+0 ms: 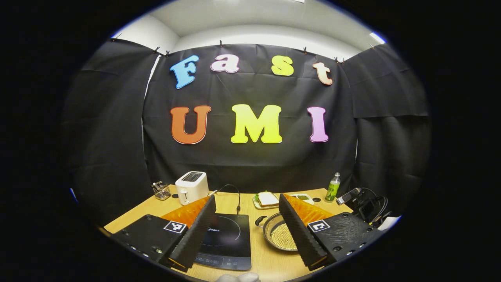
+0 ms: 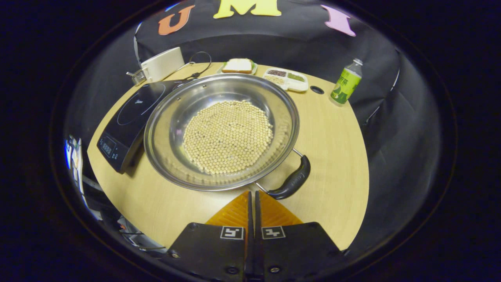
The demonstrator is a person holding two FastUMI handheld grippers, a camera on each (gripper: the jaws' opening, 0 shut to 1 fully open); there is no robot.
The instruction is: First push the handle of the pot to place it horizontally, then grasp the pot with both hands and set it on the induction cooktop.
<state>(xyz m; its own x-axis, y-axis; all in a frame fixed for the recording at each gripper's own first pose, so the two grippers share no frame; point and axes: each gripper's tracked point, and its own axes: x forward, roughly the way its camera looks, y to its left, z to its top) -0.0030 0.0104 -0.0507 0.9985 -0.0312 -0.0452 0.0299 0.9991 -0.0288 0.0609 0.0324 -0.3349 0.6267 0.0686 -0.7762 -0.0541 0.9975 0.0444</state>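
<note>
Right gripper view shows our right gripper [image 2: 252,196] at the bottom, its two fingers pressed together with nothing between them; their tips stand just beside the near handle [image 2: 291,182] of the pot [image 2: 221,131], and we cannot tell if they touch it. This handle is a dark loop on two thin metal wires; it sits at the near right of the rim, turned a little to one side, so we judge that the push is not yet finished. The pot is a wide, shallow steel pan, shiny inside, with a flat layer of small pale beans [image 2: 227,137] on its bottom; it rests on the wooden table [image 2: 332,156], close against the right edge of the induction cooktop [image 2: 131,117] and not yet on it. We judge the pot stiff, smooth and rather heavy with its load; the beans may roll if it tilts, so we would hold it by the two side handles and keep it level.

Left gripper view shows our left gripper [image 1: 246,225] with fingers wide apart and empty; beyond them lie the cooktop and the pot, with the far handle [image 1: 260,221] toward the cooktop.
</note>
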